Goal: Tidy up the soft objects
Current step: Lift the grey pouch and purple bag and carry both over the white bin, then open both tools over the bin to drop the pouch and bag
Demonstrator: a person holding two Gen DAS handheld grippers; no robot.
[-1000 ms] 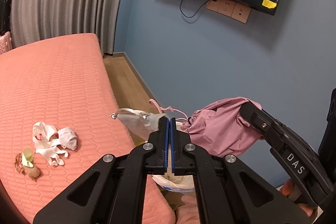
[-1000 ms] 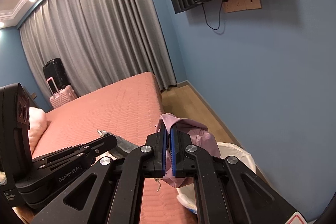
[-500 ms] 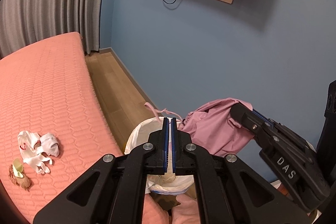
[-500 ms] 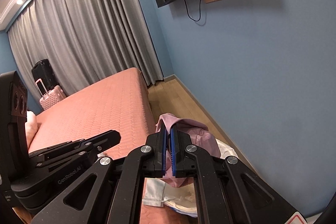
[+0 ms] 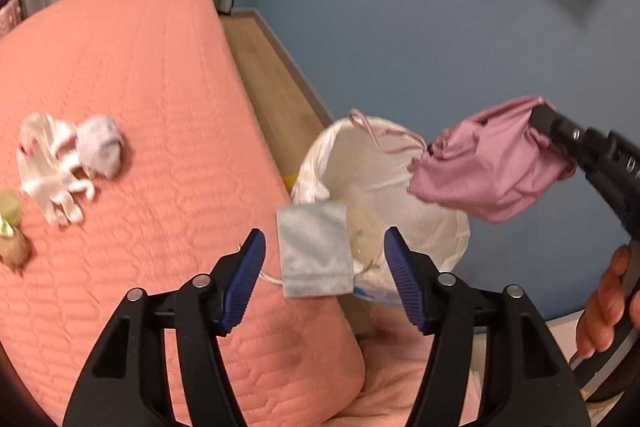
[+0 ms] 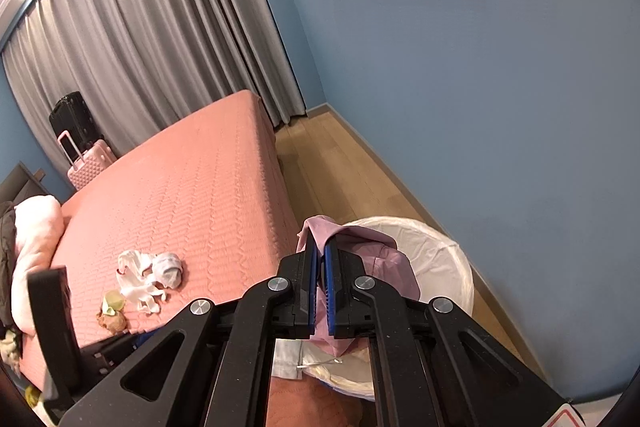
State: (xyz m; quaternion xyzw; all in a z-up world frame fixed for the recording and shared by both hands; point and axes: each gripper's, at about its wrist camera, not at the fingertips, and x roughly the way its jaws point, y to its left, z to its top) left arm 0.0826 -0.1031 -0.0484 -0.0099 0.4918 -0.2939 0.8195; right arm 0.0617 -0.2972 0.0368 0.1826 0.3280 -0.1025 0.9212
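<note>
My left gripper is open, and a small grey drawstring pouch hangs loose between its fingers, at the near rim of a white-lined bin. The pouch also shows grey-white at the bin's edge in the right wrist view. My right gripper is shut on a pink drawstring bag, held above the bin. From the left wrist view the pink bag hangs over the bin's far side with its cords trailing.
The coral bed carries white gloves and a rolled sock, plus a small brown and green item. A hand grips the right tool. Suitcases stand by the grey curtain; wood floor runs along the blue wall.
My left gripper has opened and let go of the grey pouch, which now hangs free at the bin's rim. Both views have tilted down toward the bin. The right gripper still clamps the pink bag.
</note>
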